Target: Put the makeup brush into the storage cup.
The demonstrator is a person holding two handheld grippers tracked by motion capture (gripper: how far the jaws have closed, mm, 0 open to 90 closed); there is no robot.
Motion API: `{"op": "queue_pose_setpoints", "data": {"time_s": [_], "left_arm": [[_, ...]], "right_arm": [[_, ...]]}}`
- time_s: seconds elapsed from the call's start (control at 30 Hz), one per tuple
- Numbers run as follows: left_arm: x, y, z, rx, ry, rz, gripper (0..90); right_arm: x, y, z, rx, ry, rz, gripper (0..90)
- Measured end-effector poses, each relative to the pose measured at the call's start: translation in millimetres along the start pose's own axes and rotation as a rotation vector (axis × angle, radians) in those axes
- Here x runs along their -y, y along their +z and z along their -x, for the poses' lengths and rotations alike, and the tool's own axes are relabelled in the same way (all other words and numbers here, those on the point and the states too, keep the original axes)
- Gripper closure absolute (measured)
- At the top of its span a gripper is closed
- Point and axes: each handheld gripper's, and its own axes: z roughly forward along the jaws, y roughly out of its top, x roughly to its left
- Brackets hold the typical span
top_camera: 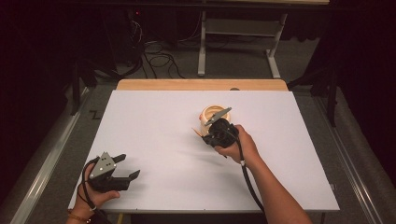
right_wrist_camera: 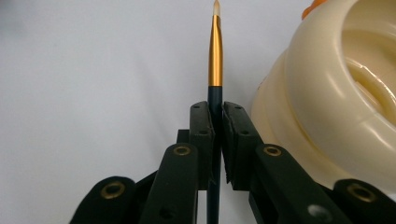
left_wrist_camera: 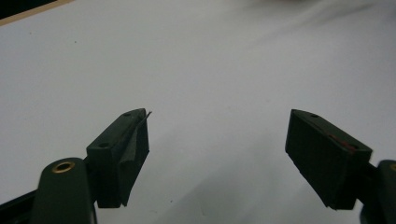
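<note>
Right gripper [right_wrist_camera: 215, 140]: we found fingers clamped on a brush [right_wrist_camera: 215, 56] beside the cream dish [right_wrist_camera: 336, 93]. Left gripper [left_wrist_camera: 217, 154], near-left bench [top_camera: 154, 140] corner: fingers wide, empty.

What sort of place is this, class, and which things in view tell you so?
Probably a lab or recording studio, not a home. A white table stands alone among dark surroundings, loose cables lie on the carpeted floor behind it, and a person works with a handheld gripper in each hand: left gripper, right gripper.
</note>
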Motion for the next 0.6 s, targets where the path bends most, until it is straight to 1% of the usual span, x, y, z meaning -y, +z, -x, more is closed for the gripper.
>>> {"op": "queue_pose_setpoints", "data": {"time_s": [0.07,0.2,0.27,0.33,0.47,0.5,0.53,0.57,0.6], "left_arm": [[0.0,-0.2,-0.3,0.0,-0.001,0.001,22.3],[0.0,0.0,0.0,-0.005,-0.001,0.001,22.2],[0.3,0.6,0.2,-0.009,-0.003,-0.001,21.7],[0.3,0.9,0.5,-0.007,-0.002,-0.003,21.6],[0.3,1.0,0.6,-0.005,-0.002,-0.003,21.6],[0.3,1.0,0.6,-0.005,-0.002,-0.003,21.6],[0.4,1.1,0.7,-0.004,-0.002,-0.004,21.6],[0.3,1.4,0.8,-0.004,0.001,-0.007,21.6],[0.3,1.4,0.8,-0.004,0.001,-0.007,21.6]], "right_arm": [[0.7,-1.3,-0.1,0.007,0.002,0.001,84.7],[5.0,-6.3,-0.6,0.022,0.0,0.037,84.7],[6.4,-8.6,-0.5,0.024,-0.007,0.069,84.7],[7.9,-11.7,-1.0,0.035,-0.016,0.088,84.7],[11.6,-18.2,0.6,0.039,-0.002,0.143,84.7],[11.6,-18.2,0.6,0.039,-0.002,0.143,84.7],[12.5,-19.9,1.2,0.044,0.005,0.157,84.7],[14.1,-23.2,2.7,0.047,0.008,0.193,84.7],[14.7,-25.0,3.7,0.047,0.006,0.202,84.7]]}}
